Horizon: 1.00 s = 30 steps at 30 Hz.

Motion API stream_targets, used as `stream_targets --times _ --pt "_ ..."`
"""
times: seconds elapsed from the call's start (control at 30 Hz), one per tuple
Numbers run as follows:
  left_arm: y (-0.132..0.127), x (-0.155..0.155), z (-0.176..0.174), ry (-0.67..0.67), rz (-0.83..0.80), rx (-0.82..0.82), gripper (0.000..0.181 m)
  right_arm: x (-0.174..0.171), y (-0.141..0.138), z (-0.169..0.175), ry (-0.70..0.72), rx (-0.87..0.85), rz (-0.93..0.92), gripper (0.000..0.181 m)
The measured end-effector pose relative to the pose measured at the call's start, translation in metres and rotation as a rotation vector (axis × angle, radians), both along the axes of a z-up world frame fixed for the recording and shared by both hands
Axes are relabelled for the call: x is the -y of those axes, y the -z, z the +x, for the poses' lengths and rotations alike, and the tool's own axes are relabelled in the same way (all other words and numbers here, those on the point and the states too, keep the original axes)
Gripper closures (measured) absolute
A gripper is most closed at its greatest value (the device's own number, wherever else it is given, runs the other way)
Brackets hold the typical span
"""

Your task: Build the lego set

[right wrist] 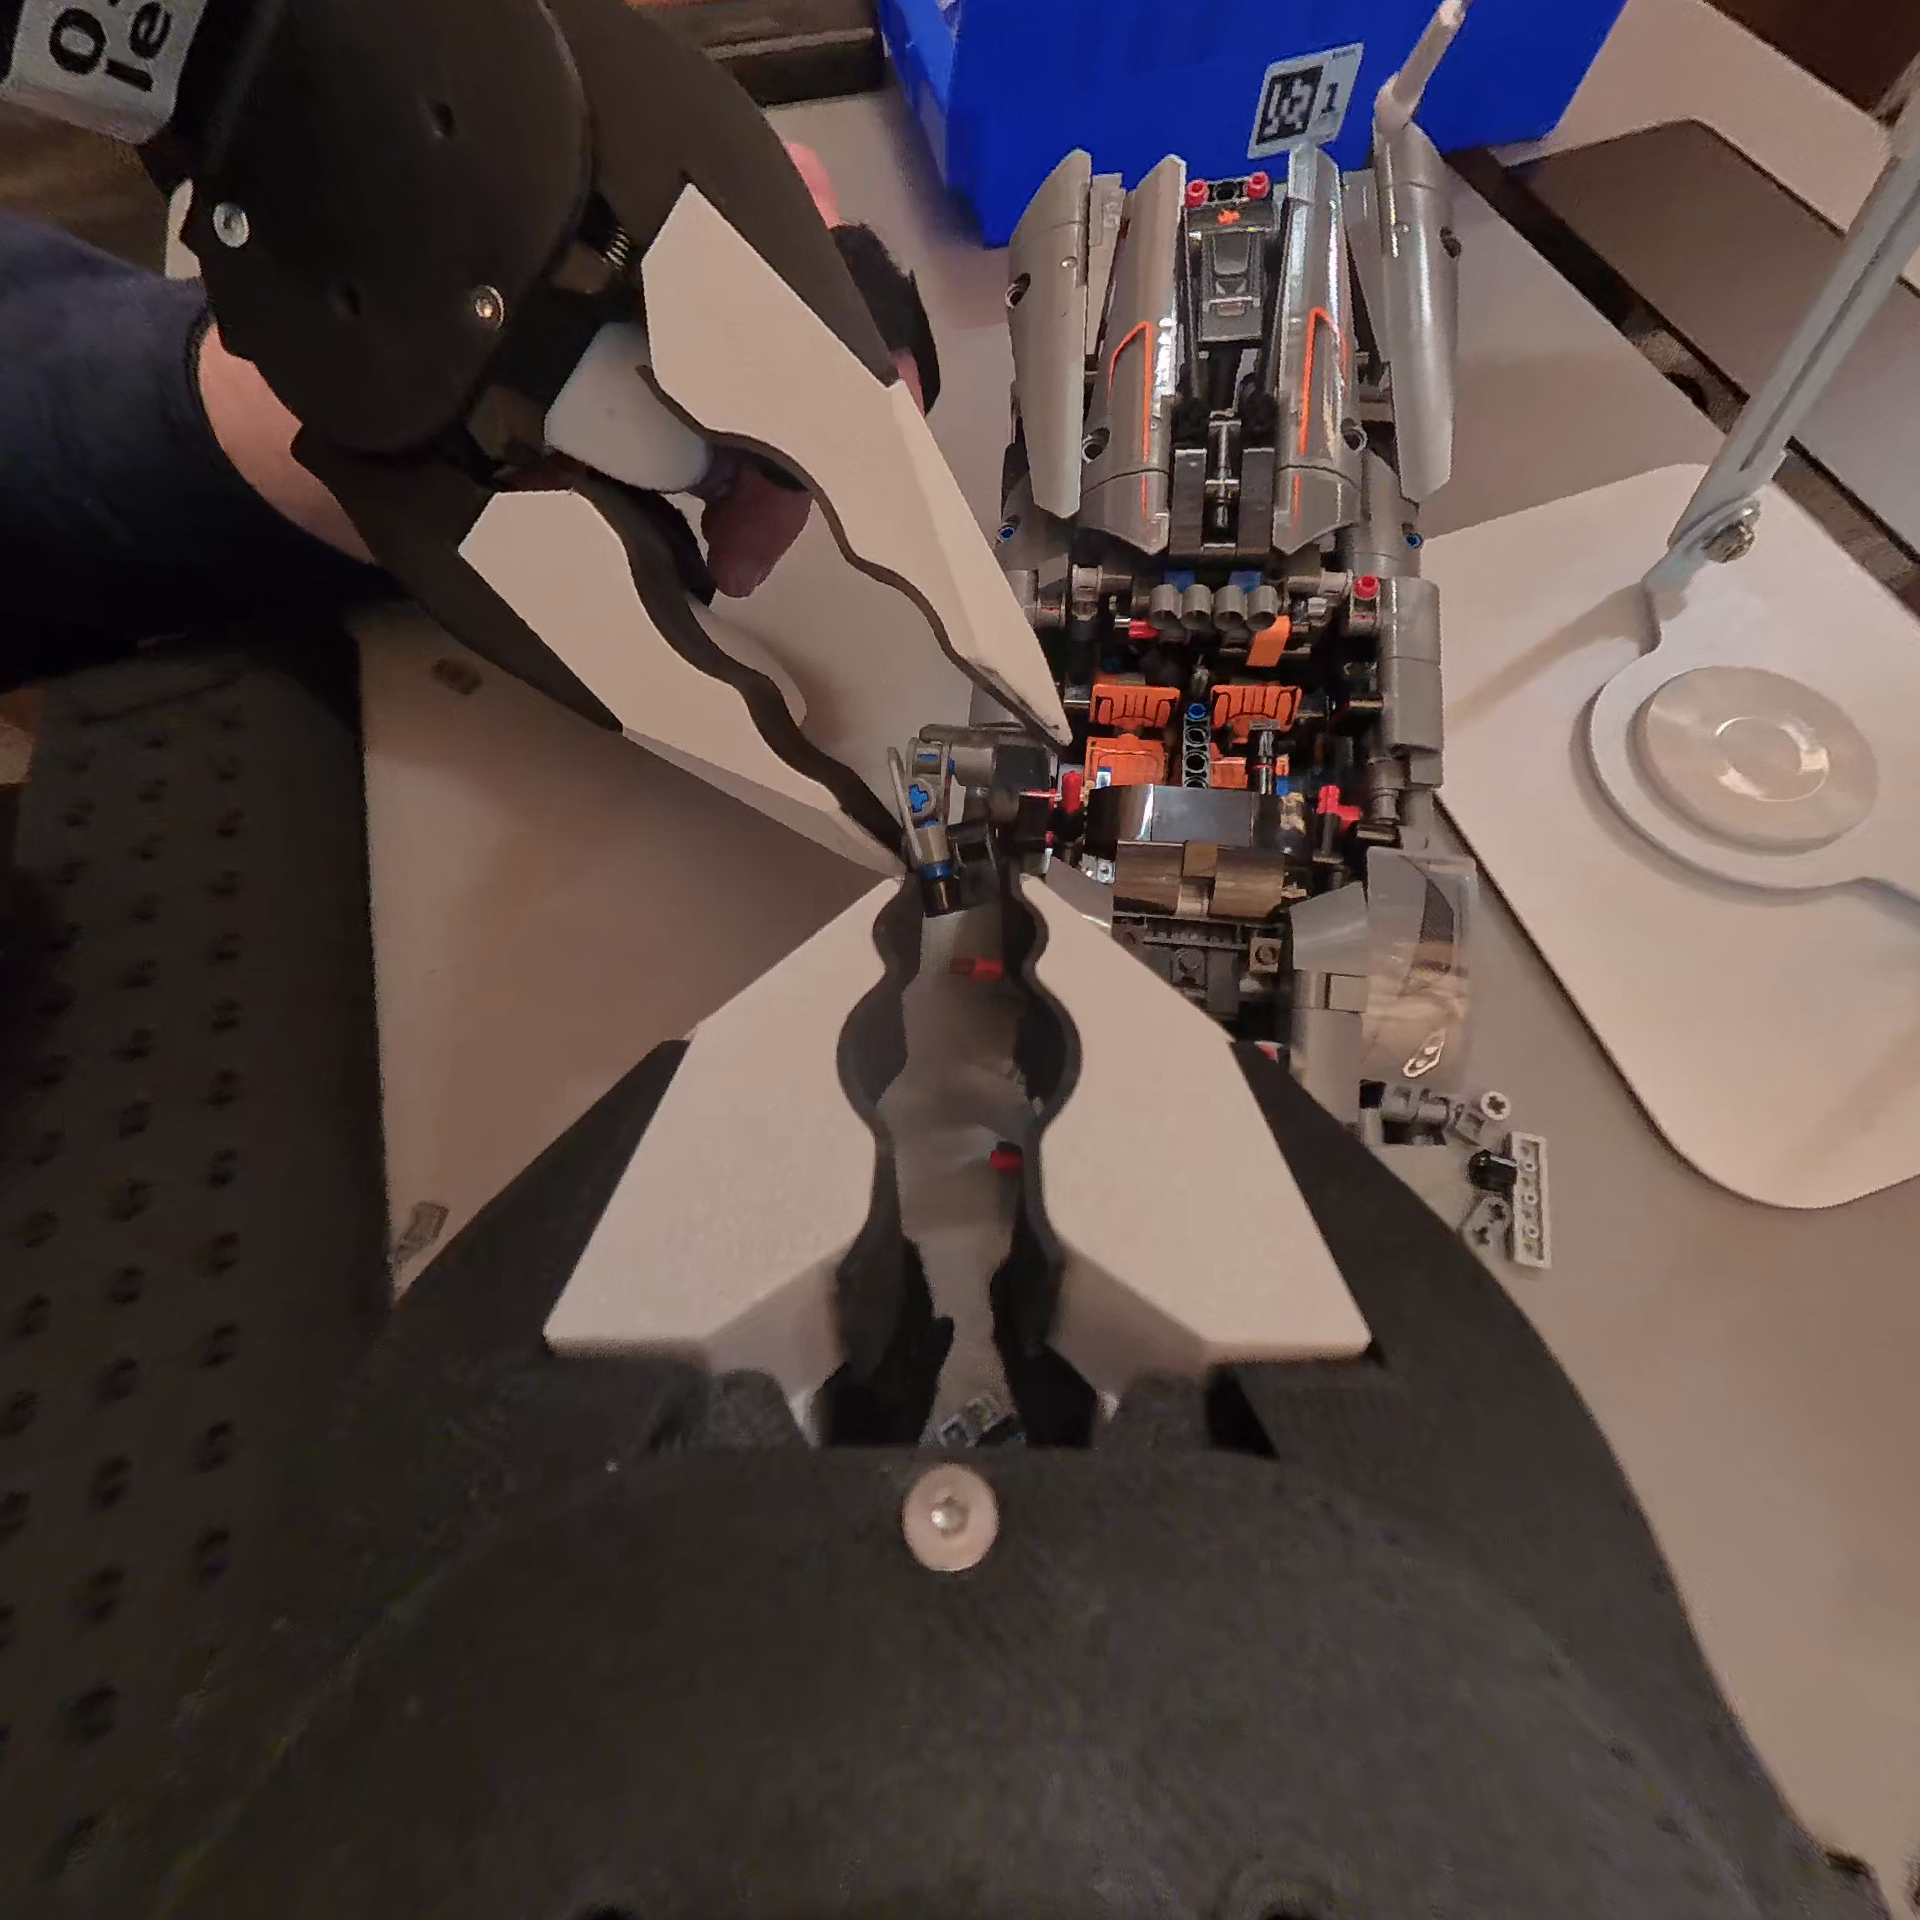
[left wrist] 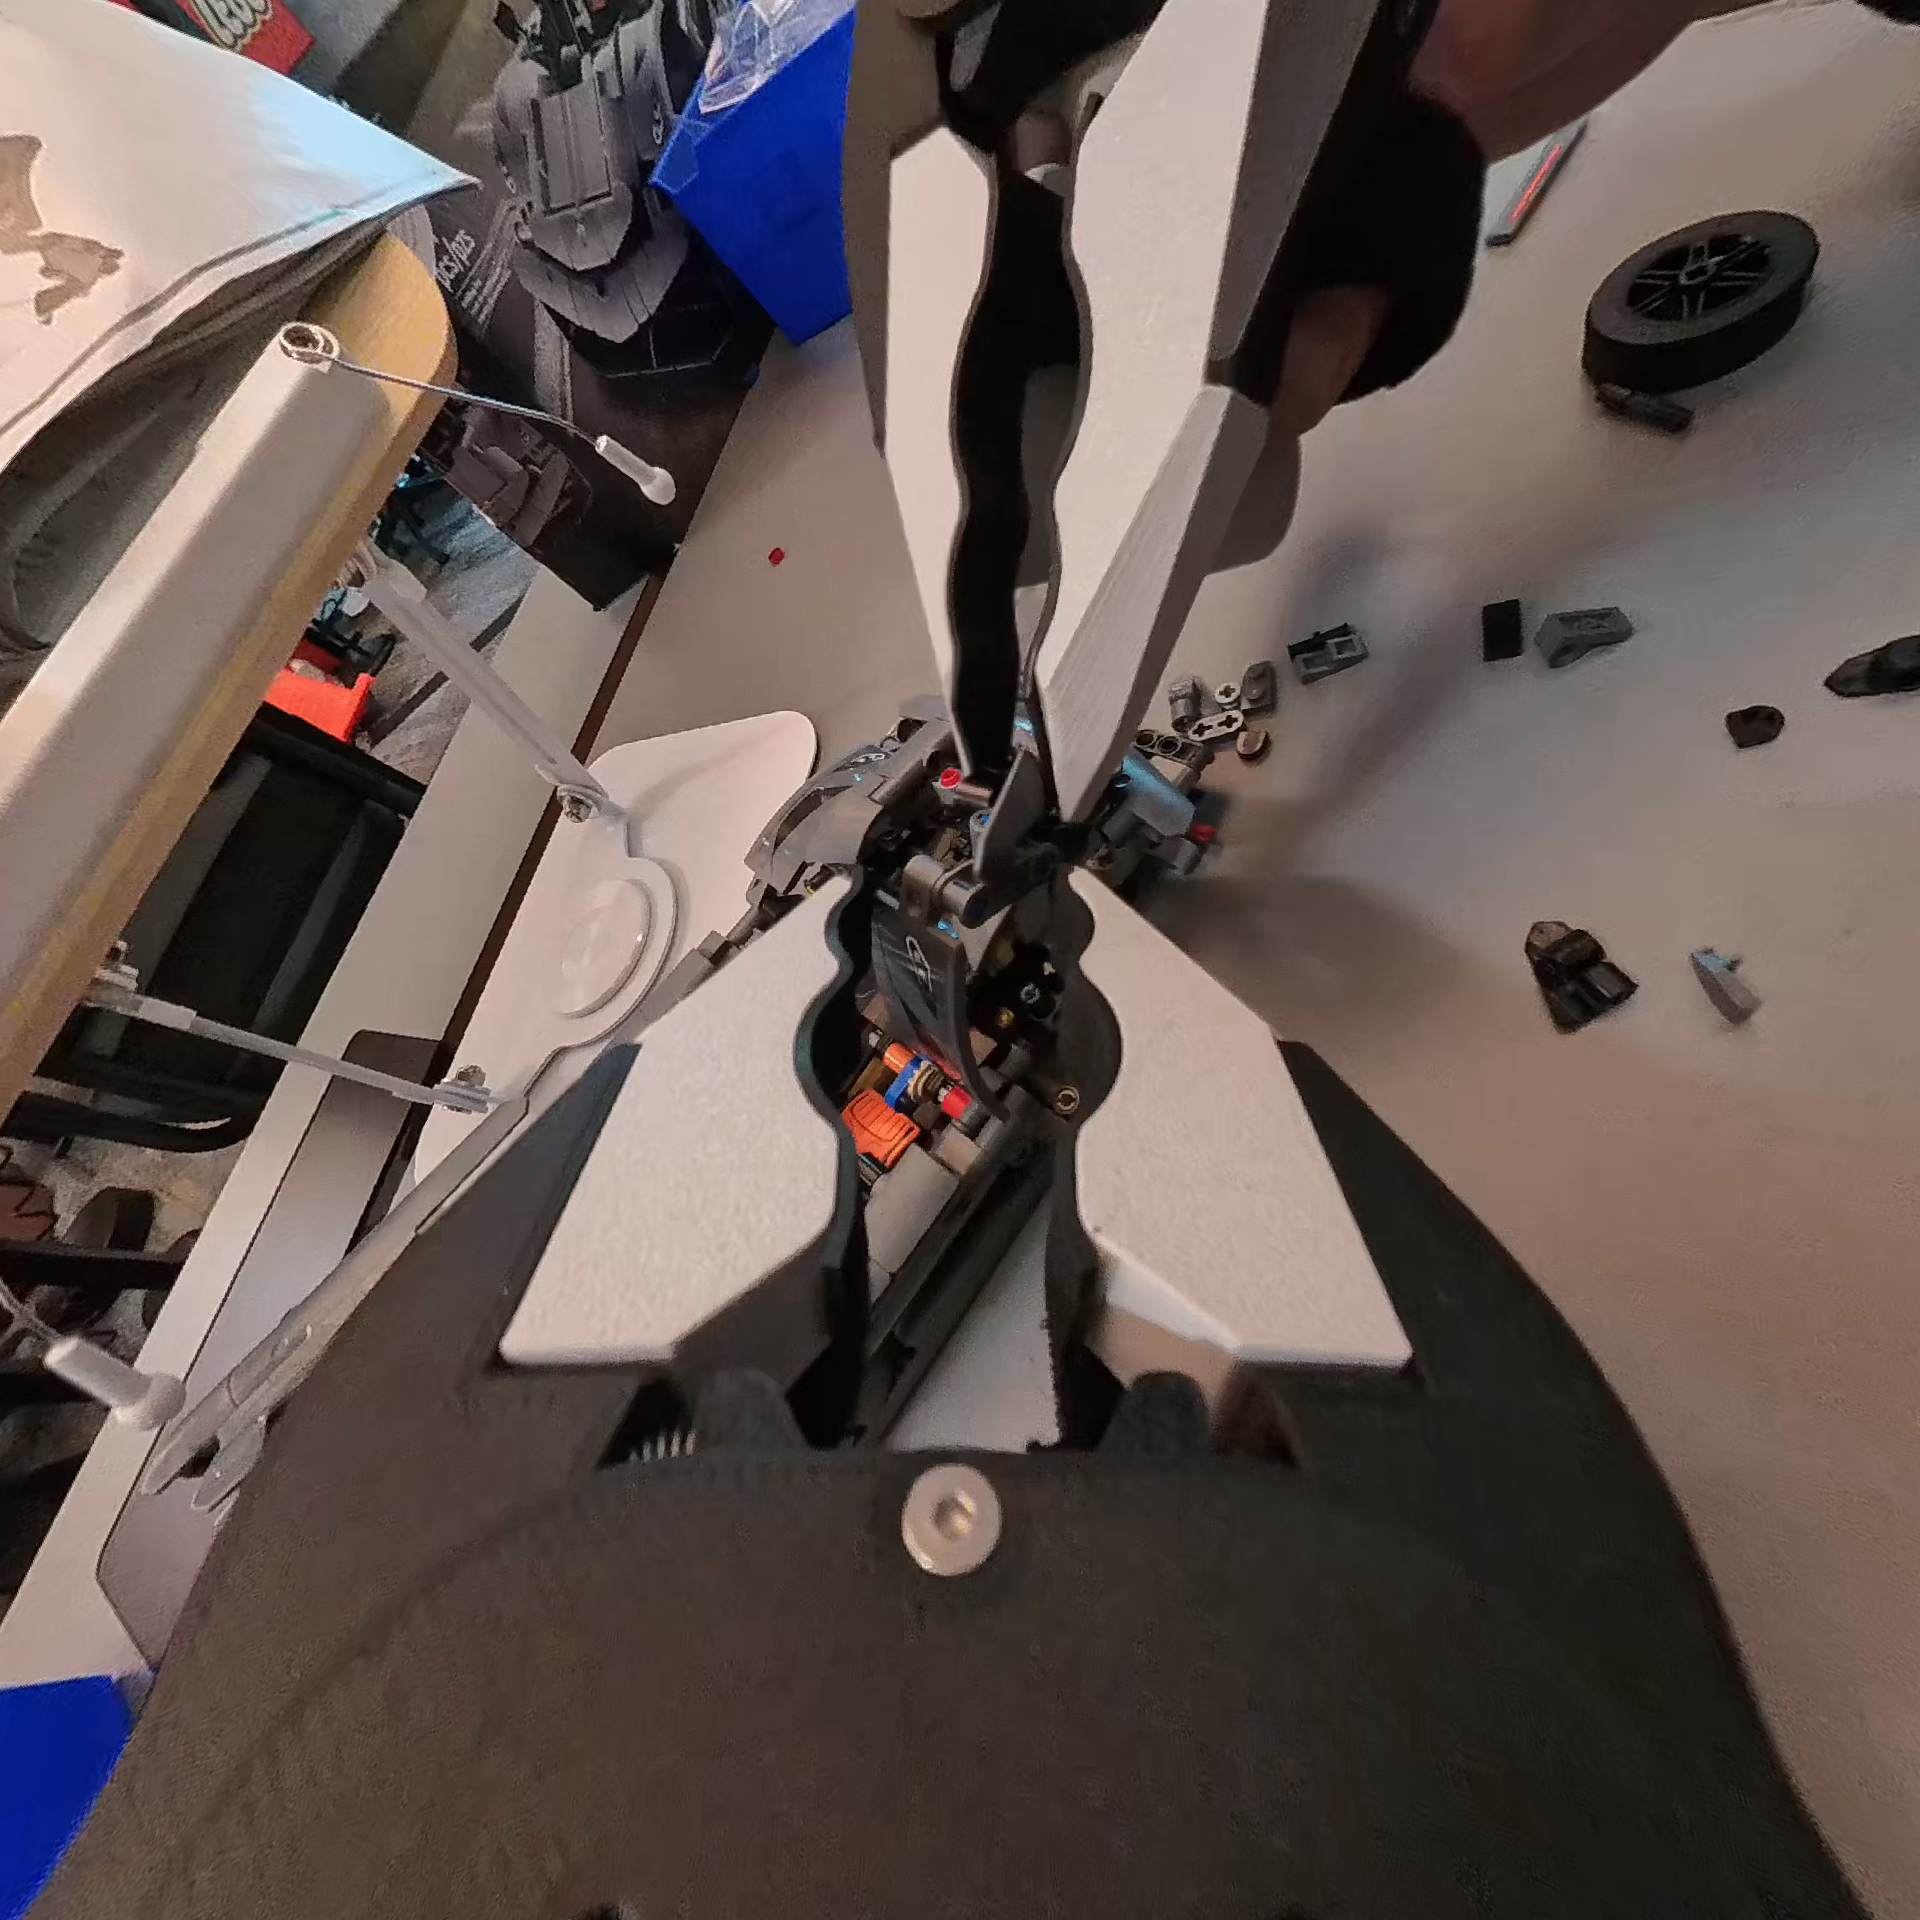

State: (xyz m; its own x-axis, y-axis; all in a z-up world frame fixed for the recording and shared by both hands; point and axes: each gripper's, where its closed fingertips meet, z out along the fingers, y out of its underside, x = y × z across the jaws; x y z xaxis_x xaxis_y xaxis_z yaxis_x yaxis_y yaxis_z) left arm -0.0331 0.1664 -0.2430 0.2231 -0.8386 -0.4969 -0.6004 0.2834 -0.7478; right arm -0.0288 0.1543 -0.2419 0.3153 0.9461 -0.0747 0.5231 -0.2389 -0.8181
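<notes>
The white table [right wrist: 623, 935] carries the half-built Lego car [right wrist: 1226, 436]. It lies lengthwise ahead of my right tongs, its grey and orange tail towards the blue bin [right wrist: 1143, 94]. I judge the build well along but unfinished: the cabin is open, and one wheel [left wrist: 1699, 301] lies well apart from the car. Both tongs meet at the car's near left corner. The step in hand looks like seating a small hinged side assembly [right wrist: 971, 790] of grey connectors and blue pins. My right tongs [right wrist: 964, 888] are clenched on its lower end. My left tongs [left wrist: 956, 909] straddle the same cluster with the jaws apart, but I cannot tell whether they press on it or only bracket it. Next I would line the pins up with their holes and push straight in. The left tongs would steady the car so it does not slide. The holes themselves are hidden behind my fingers, so I cannot see whether the assembly is already joined. Loose grey and black bits [right wrist: 1496, 1174] lie just beside the car's front, too small to identify.
</notes>
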Motion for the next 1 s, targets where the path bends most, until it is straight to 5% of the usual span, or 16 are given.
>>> stream_targets --times 0.57,0.83,1.0 --pt "0.001 -0.002 0.000 -0.028 0.006 -0.023 0.151 0.002 0.002 0.000 0.078 -0.091 -0.192 0.168" --pt "-0.001 -0.003 -0.001 -0.028 -0.011 -0.007 0.151 -0.001 -0.001 0.010 0.035 -0.075 -0.085 0.143" --pt "-0.001 -0.003 -0.001 -0.028 -0.014 -0.008 0.151 -0.002 0.008 -0.001 0.035 0.014 0.048 0.151"
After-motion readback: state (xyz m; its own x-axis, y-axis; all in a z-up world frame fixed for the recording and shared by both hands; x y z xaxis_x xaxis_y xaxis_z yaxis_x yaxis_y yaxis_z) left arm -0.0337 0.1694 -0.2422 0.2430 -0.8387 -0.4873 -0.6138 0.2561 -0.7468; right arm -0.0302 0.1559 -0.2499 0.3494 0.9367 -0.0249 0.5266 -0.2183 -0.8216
